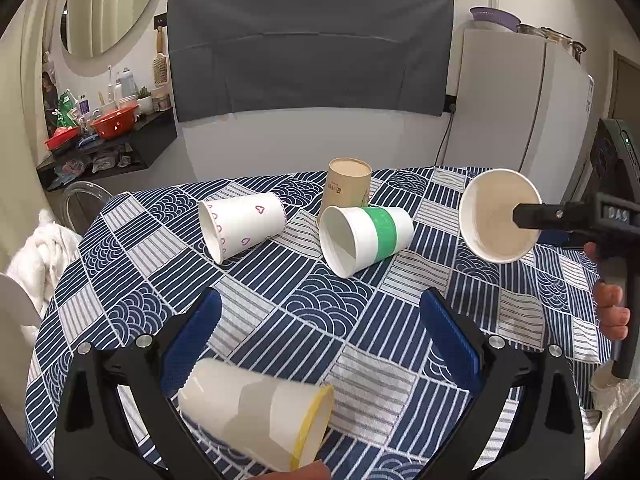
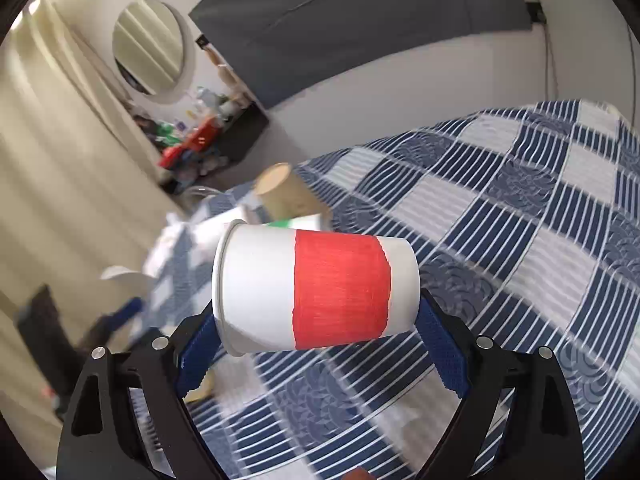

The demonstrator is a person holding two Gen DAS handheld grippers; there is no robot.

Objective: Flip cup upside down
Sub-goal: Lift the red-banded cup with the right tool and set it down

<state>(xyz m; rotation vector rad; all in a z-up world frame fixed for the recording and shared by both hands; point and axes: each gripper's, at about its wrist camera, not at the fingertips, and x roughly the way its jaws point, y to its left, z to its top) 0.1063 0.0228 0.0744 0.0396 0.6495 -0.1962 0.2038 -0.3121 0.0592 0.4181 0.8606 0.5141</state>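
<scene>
My right gripper (image 2: 320, 320) is shut on a white paper cup with a red band (image 2: 316, 286), held on its side above the table, mouth to the left. In the left wrist view that cup (image 1: 498, 216) shows its open mouth at the right, with a right finger (image 1: 532, 217) across it. My left gripper (image 1: 320, 312) is open; a white cup with a yellow rim (image 1: 256, 412) lies on its side low between the fingers, near the left pad (image 1: 192, 344). A heart-print cup (image 1: 240, 224) and a green-band cup (image 1: 364, 238) lie on their sides further back.
A tan cardboard cup (image 1: 346, 186) stands upside down behind the green-band cup. The round table has a blue patterned cloth (image 1: 360, 320). A cluttered shelf (image 1: 100, 136) is at the far left, a fridge (image 1: 516, 100) at the back right.
</scene>
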